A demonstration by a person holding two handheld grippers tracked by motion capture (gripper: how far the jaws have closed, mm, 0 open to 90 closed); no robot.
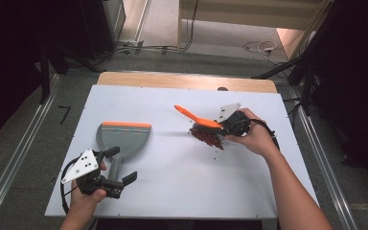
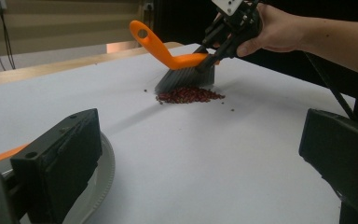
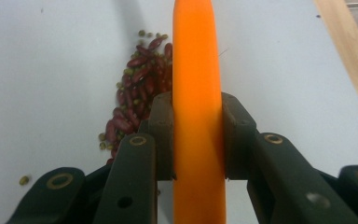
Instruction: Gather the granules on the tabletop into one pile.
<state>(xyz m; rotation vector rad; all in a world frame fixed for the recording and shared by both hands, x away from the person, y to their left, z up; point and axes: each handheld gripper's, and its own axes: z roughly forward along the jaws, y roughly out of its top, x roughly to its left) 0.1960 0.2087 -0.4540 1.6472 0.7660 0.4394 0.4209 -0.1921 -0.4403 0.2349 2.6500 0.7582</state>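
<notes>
- On the white worktop (image 1: 172,182) a grey dustpan (image 1: 124,140) with an orange edge lies at the left, and a pile of red beans (image 1: 207,136) lies right of the middle.
- Some small green beans (image 3: 103,140) are mixed at the edge of the pile, and a few lie alone close by.
- The right claw (image 1: 224,125) pinches the orange handle of a brush (image 2: 182,70); in the right gripper view both jaws press against the handle from two sides.
- The grey bristles of the brush touch the far side of the pile in the left gripper view.
- The left claw (image 1: 123,165) is spread wide, with one jaw on each side of the dustpan handle and not touching it.
- The dustpan and the beans are well apart.
</notes>
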